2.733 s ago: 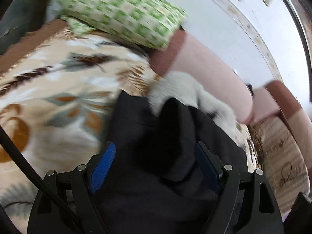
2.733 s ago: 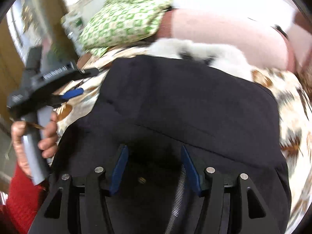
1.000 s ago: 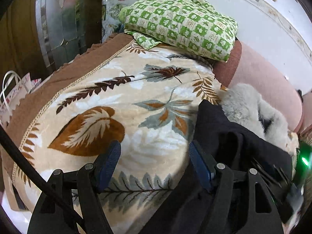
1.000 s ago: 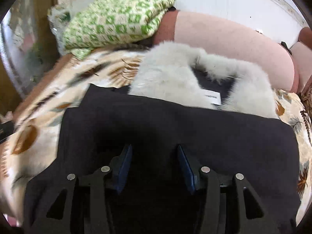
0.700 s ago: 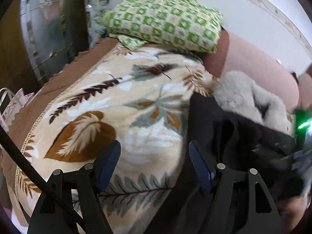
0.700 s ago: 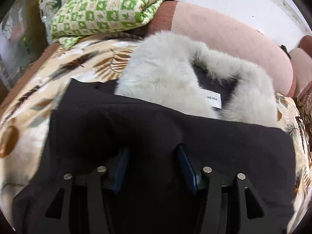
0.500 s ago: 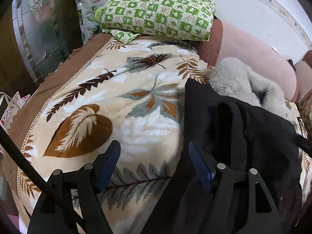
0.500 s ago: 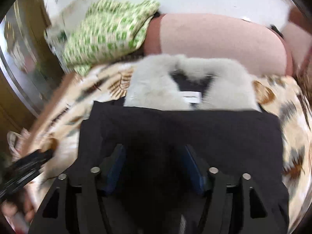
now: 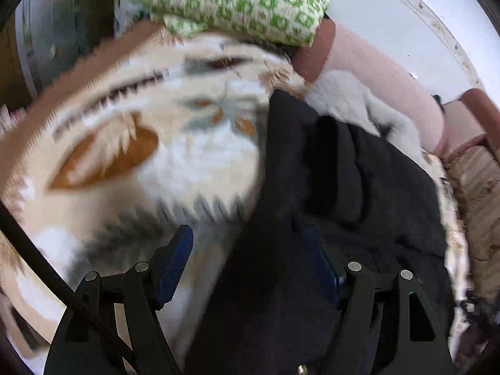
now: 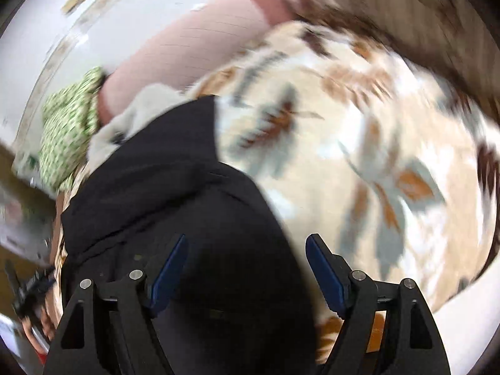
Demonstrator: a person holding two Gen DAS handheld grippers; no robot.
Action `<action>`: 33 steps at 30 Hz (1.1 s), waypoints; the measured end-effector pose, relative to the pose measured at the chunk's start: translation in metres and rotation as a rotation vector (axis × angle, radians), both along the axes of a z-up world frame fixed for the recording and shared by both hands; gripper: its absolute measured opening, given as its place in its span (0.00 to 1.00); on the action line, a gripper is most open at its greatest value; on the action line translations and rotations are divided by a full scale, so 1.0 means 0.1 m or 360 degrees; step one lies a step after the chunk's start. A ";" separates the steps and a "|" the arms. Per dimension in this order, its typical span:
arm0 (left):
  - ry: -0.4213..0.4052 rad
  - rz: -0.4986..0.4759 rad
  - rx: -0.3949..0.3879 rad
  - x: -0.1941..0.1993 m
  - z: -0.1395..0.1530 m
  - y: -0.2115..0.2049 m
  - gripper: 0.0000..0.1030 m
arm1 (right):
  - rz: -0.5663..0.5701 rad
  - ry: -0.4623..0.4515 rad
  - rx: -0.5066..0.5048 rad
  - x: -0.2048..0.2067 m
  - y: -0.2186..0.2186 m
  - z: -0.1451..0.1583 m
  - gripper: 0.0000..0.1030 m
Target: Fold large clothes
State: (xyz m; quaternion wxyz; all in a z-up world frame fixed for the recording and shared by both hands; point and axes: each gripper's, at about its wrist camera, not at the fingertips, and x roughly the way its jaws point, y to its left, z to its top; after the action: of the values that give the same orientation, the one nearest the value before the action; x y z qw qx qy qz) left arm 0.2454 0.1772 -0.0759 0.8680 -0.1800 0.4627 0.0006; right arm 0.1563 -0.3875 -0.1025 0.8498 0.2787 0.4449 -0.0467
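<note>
Coat (image 9: 359, 187) in black lies bunched on the leaf-print blanket (image 9: 175, 162), its pale fur collar (image 9: 353, 103) toward the pink sofa back (image 9: 387, 84), near the green checked pillow (image 9: 237, 3). Left hand-held gripper (image 9: 250, 247) hangs spread wide over the coat's edge, holding nothing. Right hand-held gripper (image 10: 247, 256) is likewise spread, empty, above the coat (image 10: 175, 193) beside bare blanket (image 10: 359, 156).

The right gripper (image 10: 247, 256) is hanging with its jaws spread wide, nothing pinched between them. The black coat (image 10: 175, 206) is lying under and ahead of the left jaw, its pale fur collar (image 10: 131, 118) beyond, while the leaf-print blanket (image 10: 375, 162) is spreading out ahead of the right jaw.
</note>
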 end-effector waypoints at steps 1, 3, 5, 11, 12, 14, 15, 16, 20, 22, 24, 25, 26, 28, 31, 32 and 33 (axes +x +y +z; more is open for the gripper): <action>0.0034 -0.0008 -0.0052 -0.03 -0.05 0.02 0.70 | -0.0015 0.0014 0.0046 -0.02 -0.08 -0.08 0.79; 0.0119 -0.0021 -0.0169 -0.11 -0.20 0.08 0.70 | -0.0035 0.0040 0.0178 -0.07 -0.19 -0.26 0.79; 0.0198 -0.0073 -0.0273 -0.15 -0.36 0.09 0.70 | -0.0014 0.0032 0.0343 -0.10 -0.21 -0.40 0.79; 0.0205 -0.0194 -0.0455 -0.35 -0.53 0.01 0.69 | 0.0092 -0.0036 0.0477 -0.18 -0.05 -0.51 0.80; 0.0182 -0.0230 -0.0508 -0.39 -0.52 -0.01 0.69 | 0.0115 -0.0048 0.0536 -0.22 -0.03 -0.51 0.80; 0.0135 -0.0263 -0.0555 -0.48 -0.51 -0.01 0.69 | 0.0166 -0.0050 0.0680 -0.28 -0.03 -0.56 0.80; 0.0124 -0.0270 -0.0594 -0.51 -0.52 0.01 0.69 | 0.0186 -0.0045 0.0750 -0.33 -0.01 -0.59 0.80; 0.0106 -0.0277 -0.0677 -0.58 -0.53 0.04 0.69 | 0.0207 -0.0043 0.0792 -0.39 0.02 -0.60 0.80; 0.0080 -0.0283 -0.0862 -0.79 -0.56 0.15 0.69 | 0.0282 -0.0040 0.0821 -0.60 0.17 -0.61 0.80; 0.0090 -0.0288 -0.0920 -0.94 -0.62 0.17 0.69 | 0.0351 -0.0076 0.0733 -0.69 0.26 -0.54 0.80; 0.0112 -0.0289 -0.0914 -1.06 -0.68 0.15 0.69 | 0.0396 -0.0083 0.0653 -0.74 0.37 -0.46 0.81; 0.0117 -0.0291 -0.0902 -1.09 -0.71 0.12 0.69 | 0.0434 -0.0079 0.0626 -0.76 0.44 -0.44 0.81; 0.0119 -0.0295 -0.0880 -1.11 -0.71 0.09 0.69 | 0.0464 -0.0071 0.0598 -0.78 0.49 -0.44 0.81; 0.0112 -0.0313 -0.0794 -1.13 -0.69 0.00 0.69 | 0.0533 -0.0058 0.0453 -0.79 0.65 -0.43 0.81; 0.0098 -0.0335 -0.0628 -1.17 -0.68 -0.20 0.76 | 0.0570 -0.0049 0.0304 -0.79 0.79 -0.48 0.81; 0.0089 -0.0340 -0.0574 -1.18 -0.68 -0.26 0.76 | 0.0570 -0.0049 0.0278 -0.78 0.82 -0.48 0.80; 0.0075 -0.0342 -0.0505 -1.21 -0.67 -0.32 0.77 | 0.0562 -0.0053 0.0257 -0.78 0.84 -0.48 0.79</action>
State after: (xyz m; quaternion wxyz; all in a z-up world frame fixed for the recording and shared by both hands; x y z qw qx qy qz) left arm 0.1247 0.1456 -0.1430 0.8127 -0.2640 0.4939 -0.1608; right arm 0.0783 -0.3035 -0.1509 0.8269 0.2644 0.4752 0.1435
